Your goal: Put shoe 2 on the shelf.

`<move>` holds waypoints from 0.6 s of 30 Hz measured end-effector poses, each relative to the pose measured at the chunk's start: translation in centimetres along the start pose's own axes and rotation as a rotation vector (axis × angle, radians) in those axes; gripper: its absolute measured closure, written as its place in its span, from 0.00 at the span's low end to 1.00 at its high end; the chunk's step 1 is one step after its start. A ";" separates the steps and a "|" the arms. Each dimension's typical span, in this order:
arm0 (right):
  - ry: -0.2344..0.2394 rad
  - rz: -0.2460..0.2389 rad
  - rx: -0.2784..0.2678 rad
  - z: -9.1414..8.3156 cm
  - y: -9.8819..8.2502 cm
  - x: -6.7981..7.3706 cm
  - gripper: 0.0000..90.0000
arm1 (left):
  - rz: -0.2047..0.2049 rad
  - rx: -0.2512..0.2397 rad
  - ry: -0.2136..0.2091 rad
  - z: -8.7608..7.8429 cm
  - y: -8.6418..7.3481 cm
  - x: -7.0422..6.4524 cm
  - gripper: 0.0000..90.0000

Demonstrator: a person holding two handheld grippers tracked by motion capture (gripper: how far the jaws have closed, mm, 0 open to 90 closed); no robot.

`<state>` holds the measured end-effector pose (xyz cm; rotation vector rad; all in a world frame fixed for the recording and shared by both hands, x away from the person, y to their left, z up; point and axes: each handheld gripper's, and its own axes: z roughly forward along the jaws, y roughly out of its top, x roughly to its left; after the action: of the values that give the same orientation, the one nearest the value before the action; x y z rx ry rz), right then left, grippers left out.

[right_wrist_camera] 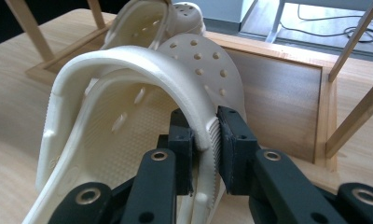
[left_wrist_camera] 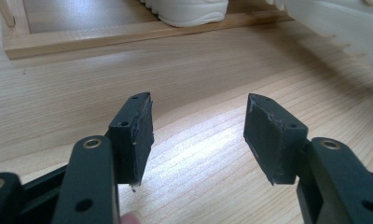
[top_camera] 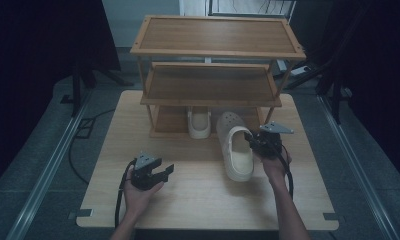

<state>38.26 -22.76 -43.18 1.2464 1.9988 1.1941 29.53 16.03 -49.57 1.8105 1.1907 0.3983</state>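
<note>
Dim room, dark floor around a light wooden table [top_camera: 198, 200]. A three-tier wooden shoe rack [top_camera: 215, 50] is standing at the table's 12 o'clock edge; its top and middle shelves are looking bare in the high view.

Bottom shelf is holding one cream clog [top_camera: 199, 123], heel end facing the person. A second cream clog [top_camera: 236, 145] is lying on the table just at 4 o'clock of the first, its toe at the rack's front edge and its heel pointing to 6 o'clock.

Right gripper [top_camera: 252, 140] is sitting at the 3 o'clock side of that second clog. High view is only showing it pressed against the shoe; right gripper view is showing the detail: the jaws are clamping the clog's ribbed side wall [right_wrist_camera: 208, 135] near the heel, one jaw inside the shoe, one outside. That view is also showing the vent holes on the toe, the heel strap arching over the opening, and the other clog behind it at 12 o'clock.

Left gripper [top_camera: 167, 172] is being held over the table at about 7 o'clock from the rack, well apart from both shoes. Left gripper view is showing its jaws spread wide with bare table wood between them, the rack's base rail [left_wrist_camera: 128, 37] and a clog sole [left_wrist_camera: 189, 11] at 12 o'clock.
</note>
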 end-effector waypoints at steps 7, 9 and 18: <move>-0.037 0.009 0.018 2.3 0.7 -0.1 0.86 | -0.008 -0.001 -0.006 -0.1 0.0 0.1 0.47; -0.050 0.010 0.022 2.9 0.9 -0.1 0.86 | -0.007 0.002 -0.010 0.0 0.0 0.0 0.47; -0.086 0.010 0.012 5.0 1.7 0.3 0.86 | -0.011 -0.002 -0.022 -0.1 0.0 -0.1 0.47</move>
<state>42.67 -20.09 -44.14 1.2932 1.9423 1.1160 29.45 16.03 -49.48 1.8017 1.1842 0.3717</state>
